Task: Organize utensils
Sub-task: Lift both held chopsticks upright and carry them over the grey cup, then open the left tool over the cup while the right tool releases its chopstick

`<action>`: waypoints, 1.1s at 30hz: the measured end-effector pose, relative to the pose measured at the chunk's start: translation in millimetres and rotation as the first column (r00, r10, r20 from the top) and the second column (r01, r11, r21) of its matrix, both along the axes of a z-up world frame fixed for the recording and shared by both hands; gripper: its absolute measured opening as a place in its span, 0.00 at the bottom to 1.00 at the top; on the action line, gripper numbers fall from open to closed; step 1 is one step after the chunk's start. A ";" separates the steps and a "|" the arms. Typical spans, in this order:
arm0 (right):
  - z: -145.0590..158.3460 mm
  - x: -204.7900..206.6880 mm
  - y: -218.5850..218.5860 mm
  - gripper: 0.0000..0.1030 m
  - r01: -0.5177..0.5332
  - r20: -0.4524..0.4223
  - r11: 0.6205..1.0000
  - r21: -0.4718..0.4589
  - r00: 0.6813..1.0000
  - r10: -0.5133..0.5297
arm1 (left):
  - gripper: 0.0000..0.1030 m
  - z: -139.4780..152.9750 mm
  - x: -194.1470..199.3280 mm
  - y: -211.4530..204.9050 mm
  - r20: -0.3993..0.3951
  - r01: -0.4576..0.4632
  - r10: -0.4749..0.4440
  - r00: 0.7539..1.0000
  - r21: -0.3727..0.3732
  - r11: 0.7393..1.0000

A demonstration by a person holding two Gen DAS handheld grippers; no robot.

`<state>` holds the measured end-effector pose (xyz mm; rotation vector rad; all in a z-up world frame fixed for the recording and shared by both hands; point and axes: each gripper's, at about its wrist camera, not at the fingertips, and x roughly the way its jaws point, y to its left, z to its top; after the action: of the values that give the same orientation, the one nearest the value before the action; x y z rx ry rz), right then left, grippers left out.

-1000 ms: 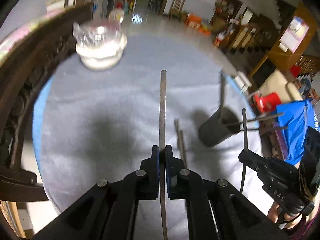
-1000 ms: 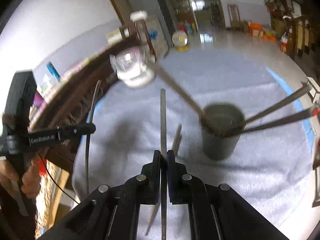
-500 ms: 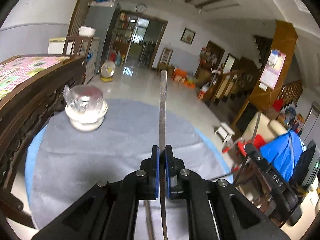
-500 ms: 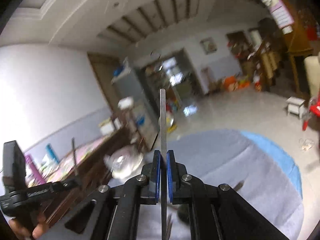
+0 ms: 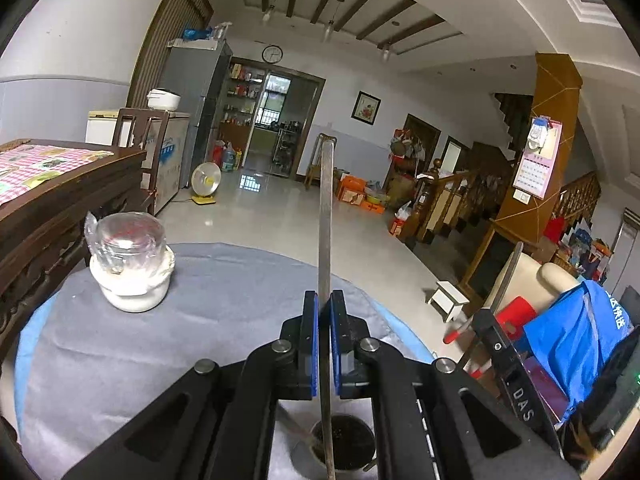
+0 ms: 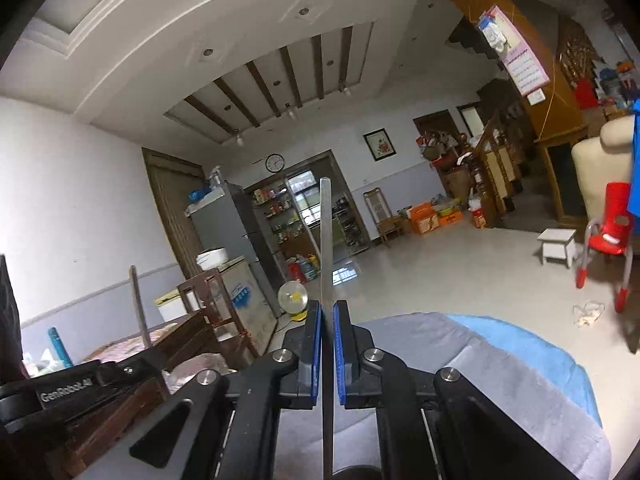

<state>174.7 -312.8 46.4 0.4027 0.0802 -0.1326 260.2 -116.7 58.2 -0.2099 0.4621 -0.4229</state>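
My left gripper (image 5: 324,300) is shut on a long flat metal utensil handle (image 5: 325,216) that stands upright; its lower end reaches down toward the dark holder cup (image 5: 345,446) at the bottom of the left wrist view. My right gripper (image 6: 326,312) is shut on a second metal utensil handle (image 6: 326,240), also upright. The top rim of the cup (image 6: 356,473) just shows at the bottom edge of the right wrist view. The other gripper shows at the right in the left wrist view (image 5: 508,364) and at the left in the right wrist view (image 6: 68,386).
A grey cloth (image 5: 120,360) over a blue cover lies on the round table. A glass jar on a white dish (image 5: 130,264) stands at the table's far left. A dark wooden cabinet (image 5: 48,208) is close on the left. A red chair (image 6: 612,236) stands on the floor right.
Both grippers have tilted up from looking down at the table to nearly level, turning their utensils upright. The cup has moved from ahead to right beneath the grippers.
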 end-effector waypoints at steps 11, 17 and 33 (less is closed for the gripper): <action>-18.3 11.1 -2.8 0.06 0.041 -0.033 0.999 -0.019 0.999 -0.042 | 0.06 -24.0 15.4 -21.1 -0.006 -0.040 0.040 0.999 0.011 0.999; -29.2 17.3 0.0 0.07 0.064 -0.042 0.997 -0.054 0.997 -0.066 | 0.06 -41.8 19.7 -37.7 0.002 -0.057 0.057 0.998 0.050 0.997; -38.3 14.2 -0.6 0.08 0.007 -0.107 0.998 -0.068 0.994 -0.014 | 0.06 -61.4 12.5 -49.0 -0.057 0.008 -0.001 0.998 0.117 0.993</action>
<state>188.8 -313.4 8.1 0.3279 0.1790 -0.1669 272.7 -165.8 -3.2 -0.1076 0.5422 -0.3935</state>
